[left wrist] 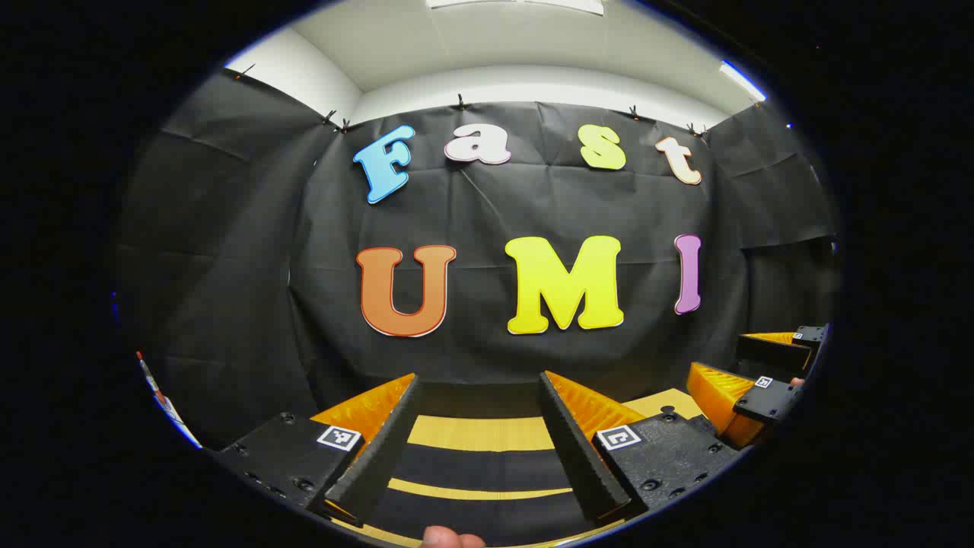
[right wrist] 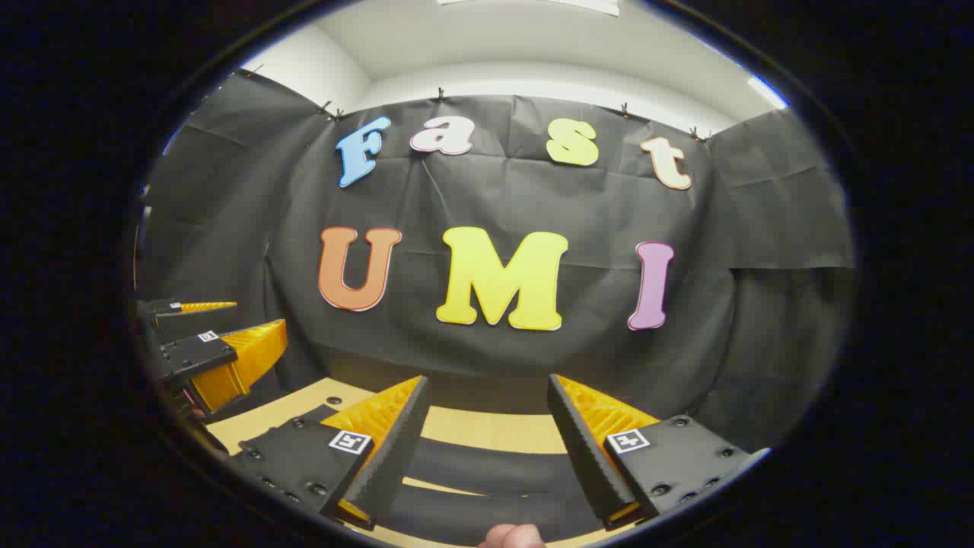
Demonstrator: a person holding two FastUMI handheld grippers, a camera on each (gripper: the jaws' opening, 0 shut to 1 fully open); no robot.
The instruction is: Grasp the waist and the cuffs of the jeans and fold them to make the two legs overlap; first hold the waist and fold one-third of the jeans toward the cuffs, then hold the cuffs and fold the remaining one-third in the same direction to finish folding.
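In the left gripper view, the left tongs (left wrist: 479, 441) sit level and point toward the booth's black cloth wall (left wrist: 228, 251), their two fingers (left wrist: 380, 449) spread wide apart with nothing between them. Below and beyond the gap lies a pale wooden surface (left wrist: 479, 432), crossed by dark bands that run side to side; these bands look like dark cloth, possibly the jeans (left wrist: 487, 468), but the pictures do not let me tell for sure. A fingertip (left wrist: 453, 539) of the person's hand peeks in at the bottom edge. At the right edge of the same view the right tongs (left wrist: 742, 384) appear farther off, orange and black, also held apart. In the right gripper view, the right tongs (right wrist: 487, 449) likewise face the cloth wall (right wrist: 776, 228) with their fingers (right wrist: 586, 457) standing wide open and empty. The same pale surface (right wrist: 487, 430) shows between them, with the dark bands of what may be the jeans (right wrist: 487, 472) lying across it just under the fingers, touching neither. A bit of a hand (right wrist: 514, 536) shows at the bottom rim. At the left edge of this view the left tongs (right wrist: 221, 346) hang beside, open, well apart from the right pair.
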